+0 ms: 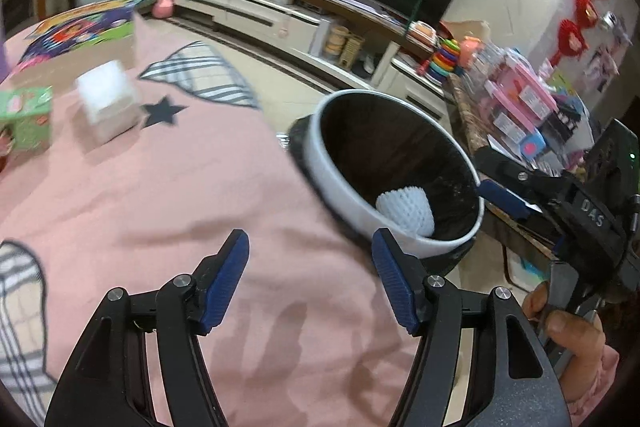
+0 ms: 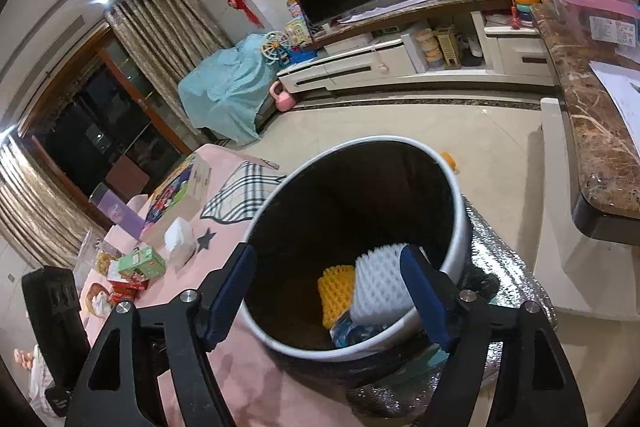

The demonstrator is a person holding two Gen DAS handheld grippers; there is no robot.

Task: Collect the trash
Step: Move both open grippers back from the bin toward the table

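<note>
A round trash bin with a white rim [image 1: 404, 239] [image 2: 280, 341] stands at the edge of a pink tablecloth [image 1: 180, 195]. Inside it lie a white foam net [image 1: 406, 211] [image 2: 380, 287], a yellow foam net [image 2: 334, 293] and a crumpled clear bottle [image 2: 354, 333]. My left gripper [image 1: 310, 281] is open and empty over the cloth, just left of the bin. My right gripper [image 2: 334, 297] is open and empty, its fingers straddling the near rim above the bin's mouth; it also shows in the left wrist view [image 1: 504, 199].
On the cloth sit a white tissue box [image 1: 108, 103] [image 2: 180, 241], a green carton [image 1: 26, 117] [image 2: 142, 263], snack wrappers [image 2: 120, 287] and a colourful box [image 2: 172, 193]. A marble counter [image 2: 592, 131] stands right, a TV cabinet [image 2: 384, 67] behind.
</note>
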